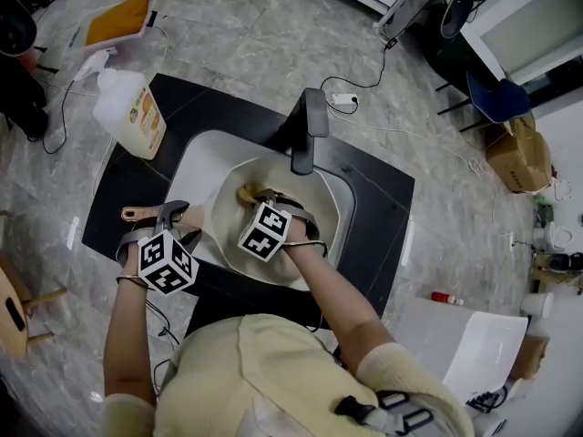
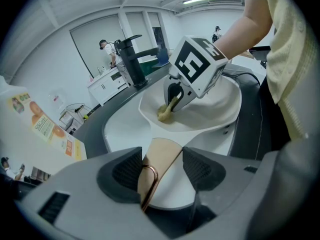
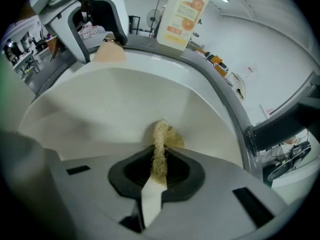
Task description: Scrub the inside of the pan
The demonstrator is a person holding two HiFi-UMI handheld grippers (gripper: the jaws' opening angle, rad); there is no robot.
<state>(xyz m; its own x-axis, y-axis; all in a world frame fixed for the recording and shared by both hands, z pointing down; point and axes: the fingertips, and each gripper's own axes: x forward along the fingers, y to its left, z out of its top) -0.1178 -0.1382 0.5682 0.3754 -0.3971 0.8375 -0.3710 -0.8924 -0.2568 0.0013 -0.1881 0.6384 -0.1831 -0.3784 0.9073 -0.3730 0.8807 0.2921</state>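
Observation:
A white pan (image 1: 314, 217) sits in the sink, under the tap. Its beige handle (image 1: 137, 214) with a copper ring sticks out to the left, and my left gripper (image 1: 178, 217) is shut on it. In the left gripper view the handle (image 2: 160, 156) lies between the pads of the left gripper (image 2: 162, 171). My right gripper (image 1: 260, 197) reaches into the pan, shut on a yellow loofah scrubber (image 1: 246, 192). In the right gripper view the scrubber (image 3: 162, 144) pokes out of the right gripper (image 3: 159, 169) and presses on the pan's inner wall (image 3: 110, 109).
A black faucet (image 1: 310, 130) hangs over the pan's far rim. A white sink (image 1: 196, 167) is set in a black counter. A detergent bottle (image 1: 132, 112) with an orange label stands at the counter's far left corner. Cables and boxes lie on the floor around.

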